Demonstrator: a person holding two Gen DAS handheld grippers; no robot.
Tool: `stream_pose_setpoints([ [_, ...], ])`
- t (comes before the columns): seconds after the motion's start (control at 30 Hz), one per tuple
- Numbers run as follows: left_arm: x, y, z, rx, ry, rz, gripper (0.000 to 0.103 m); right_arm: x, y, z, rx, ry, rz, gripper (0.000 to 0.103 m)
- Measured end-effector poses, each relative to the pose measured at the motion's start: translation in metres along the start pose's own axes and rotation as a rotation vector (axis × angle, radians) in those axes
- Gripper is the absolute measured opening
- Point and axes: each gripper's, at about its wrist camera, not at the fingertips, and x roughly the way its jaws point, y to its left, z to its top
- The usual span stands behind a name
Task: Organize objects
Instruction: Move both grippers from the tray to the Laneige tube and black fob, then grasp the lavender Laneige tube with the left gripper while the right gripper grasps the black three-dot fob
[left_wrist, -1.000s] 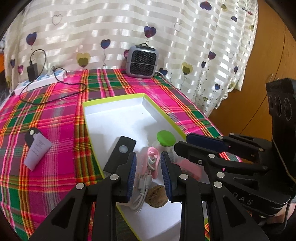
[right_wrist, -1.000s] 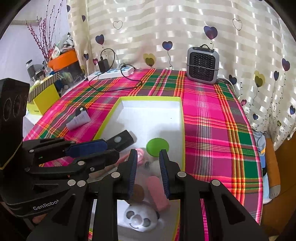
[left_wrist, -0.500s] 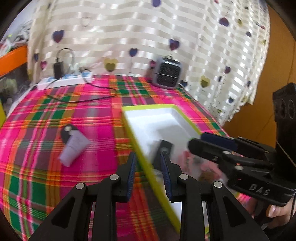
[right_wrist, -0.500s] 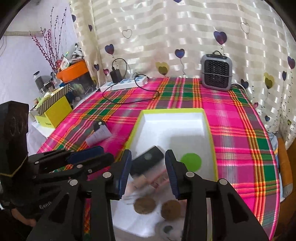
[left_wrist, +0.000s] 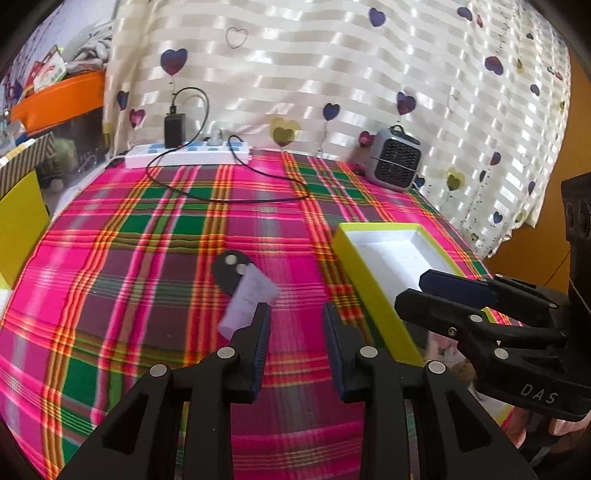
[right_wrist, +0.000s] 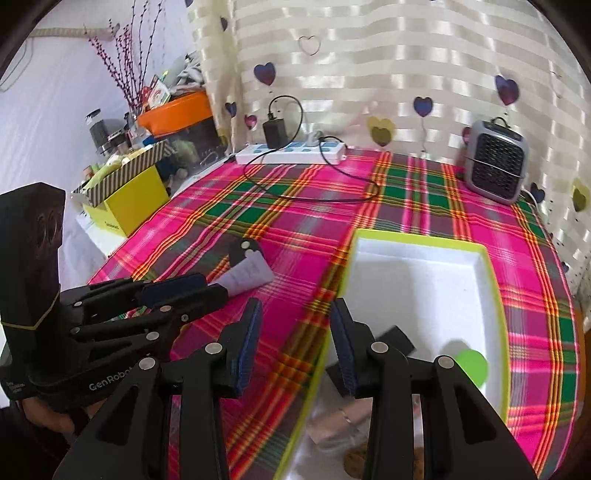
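Lavender tube (left_wrist: 248, 300): lying on black case (left_wrist: 229, 273), outside tray (left_wrist: 373, 302).
Left gripper (left_wrist: 295, 345) fingers empty, spreading; right gripper (right_wrist: 293, 345) spread, empty. Risk: tube rolling off case.

Bright daylight through the striped curtain (left_wrist: 332, 74), sheen glare, motion blur (foreground), fisheye-bent, dark corners

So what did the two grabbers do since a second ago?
Both swung left, away from the tray's contents. The left gripper, jaws opening and empty, now aims toward the lavender tube on the plaid cloth. The right gripper opened wider, holding nothing, over the tray's left rim. Tube, tray and heater stayed put.
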Motion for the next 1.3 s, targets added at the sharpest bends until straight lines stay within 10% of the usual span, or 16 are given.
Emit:
stream_pose_setpoints([
  [0.8,0.067,0.029,0.012,0.066,0.161,0.027,0.032,0.034,0.001,0.012,0.009,0.050,0.023,0.039],
  [1.3,0.056,0.027,0.008,0.079,0.126,0.086,0.022,0.031,0.002,0.014,0.010,0.042,0.009,0.039],
])
